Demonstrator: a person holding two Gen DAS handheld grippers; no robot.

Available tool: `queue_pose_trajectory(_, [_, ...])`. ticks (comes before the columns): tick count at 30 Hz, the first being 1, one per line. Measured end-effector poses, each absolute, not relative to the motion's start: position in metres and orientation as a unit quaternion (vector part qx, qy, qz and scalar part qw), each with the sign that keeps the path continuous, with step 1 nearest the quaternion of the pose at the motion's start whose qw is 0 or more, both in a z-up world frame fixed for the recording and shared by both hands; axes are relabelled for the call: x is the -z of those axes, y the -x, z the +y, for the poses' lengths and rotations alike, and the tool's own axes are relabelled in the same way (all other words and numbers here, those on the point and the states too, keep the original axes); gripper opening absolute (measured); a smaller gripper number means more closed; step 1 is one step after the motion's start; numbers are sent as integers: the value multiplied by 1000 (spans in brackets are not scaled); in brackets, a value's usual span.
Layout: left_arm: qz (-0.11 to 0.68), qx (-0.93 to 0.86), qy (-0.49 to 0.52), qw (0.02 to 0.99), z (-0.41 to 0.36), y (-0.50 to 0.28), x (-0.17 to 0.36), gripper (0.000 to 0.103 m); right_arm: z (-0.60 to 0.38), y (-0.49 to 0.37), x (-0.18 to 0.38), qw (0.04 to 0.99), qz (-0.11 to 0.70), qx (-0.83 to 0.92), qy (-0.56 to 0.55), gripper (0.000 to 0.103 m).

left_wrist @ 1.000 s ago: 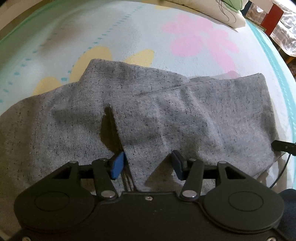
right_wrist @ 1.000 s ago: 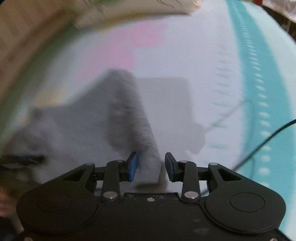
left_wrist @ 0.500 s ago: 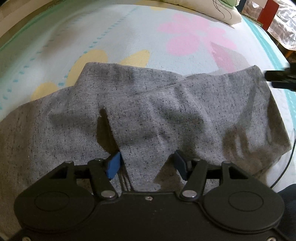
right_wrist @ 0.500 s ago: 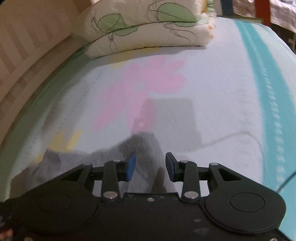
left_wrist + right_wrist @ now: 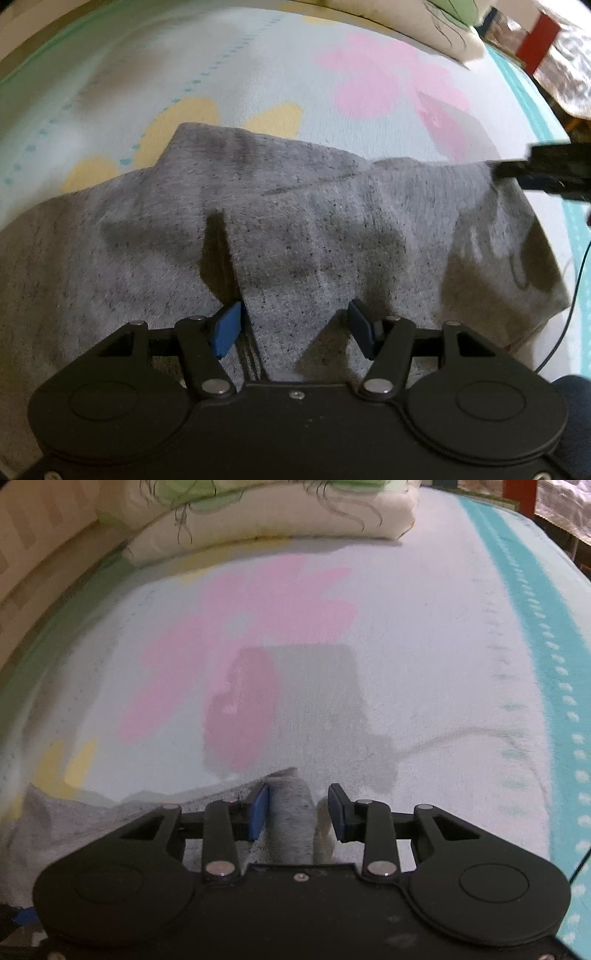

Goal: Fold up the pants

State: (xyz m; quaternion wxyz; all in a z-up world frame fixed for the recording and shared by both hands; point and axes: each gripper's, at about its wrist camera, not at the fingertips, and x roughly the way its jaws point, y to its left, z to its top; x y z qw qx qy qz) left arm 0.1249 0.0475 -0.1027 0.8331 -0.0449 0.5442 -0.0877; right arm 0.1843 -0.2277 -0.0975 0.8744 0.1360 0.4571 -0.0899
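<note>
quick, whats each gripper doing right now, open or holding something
left gripper: open wide, a fold of the grey pants between its pads, not pinched.
right gripper: closing around a bunched edge of the pants, far pad not touching.

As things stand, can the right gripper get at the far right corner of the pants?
Probably yes: the right gripper already straddles a roll of the gray pants at that corner, its jaws closing, with only bare bedsheet ahead.

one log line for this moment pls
task: fold pants | left tongs: open, pants fold between | right tongs: closing, pants edge between | surface: bedsheet
</note>
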Motion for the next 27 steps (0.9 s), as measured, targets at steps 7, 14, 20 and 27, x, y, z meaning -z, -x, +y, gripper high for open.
queue_pose_trajectory(7, [546, 79, 56, 832, 55, -114, 95, 64, -222, -139, 104, 872, 470, 99, -94, 35])
queue_pose_trajectory(14, [522, 56, 52, 850, 71, -98, 67, 63, -231, -125, 108, 863, 474, 124, -120, 35])
queue_pose_trajectory(20, [500, 16, 54, 864, 112, -80, 42, 63, -189, -105, 68, 885, 446, 94, -97, 41])
queue_pose_trajectory(27, [505, -56, 66, 859, 184, -66, 35, 64, -134, -87, 70, 878, 465, 70, -90, 42])
